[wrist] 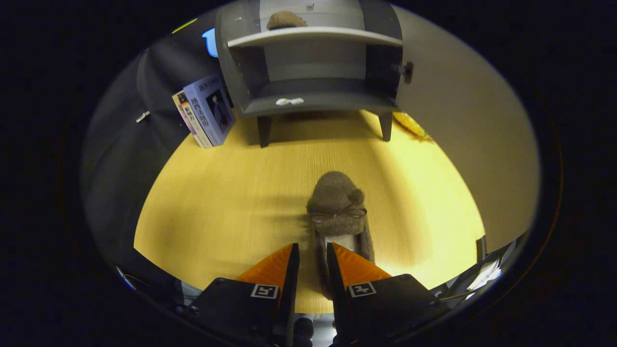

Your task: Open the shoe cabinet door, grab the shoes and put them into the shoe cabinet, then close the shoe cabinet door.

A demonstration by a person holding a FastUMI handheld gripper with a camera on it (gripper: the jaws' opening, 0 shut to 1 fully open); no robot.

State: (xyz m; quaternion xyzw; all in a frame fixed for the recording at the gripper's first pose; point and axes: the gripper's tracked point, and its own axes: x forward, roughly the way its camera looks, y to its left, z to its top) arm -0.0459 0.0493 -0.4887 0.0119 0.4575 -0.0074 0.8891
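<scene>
A brown fuzzy shoe [337, 202] with a small bow points toward the grey shoe cabinet [313, 103], which stands open at the far side of the yellow table [217, 193]. My gripper [312, 253] is shut on the left side wall of the shoe's heel end, with both fingers pressing the fabric. A second brown shoe [286, 20] rests on the cabinet's upper shelf [313, 34]. The lower shelf holds no shoe, and a small white scrap [289, 101] lies on its front edge. The cabinet door [458, 120] is swung wide to the right.
Two or three books [205, 111] lean upright against the cabinet's left side. A yellow packet [409, 124] lies by the cabinet's right leg, under the open door. Bare tabletop stretches between the shoe and the cabinet.
</scene>
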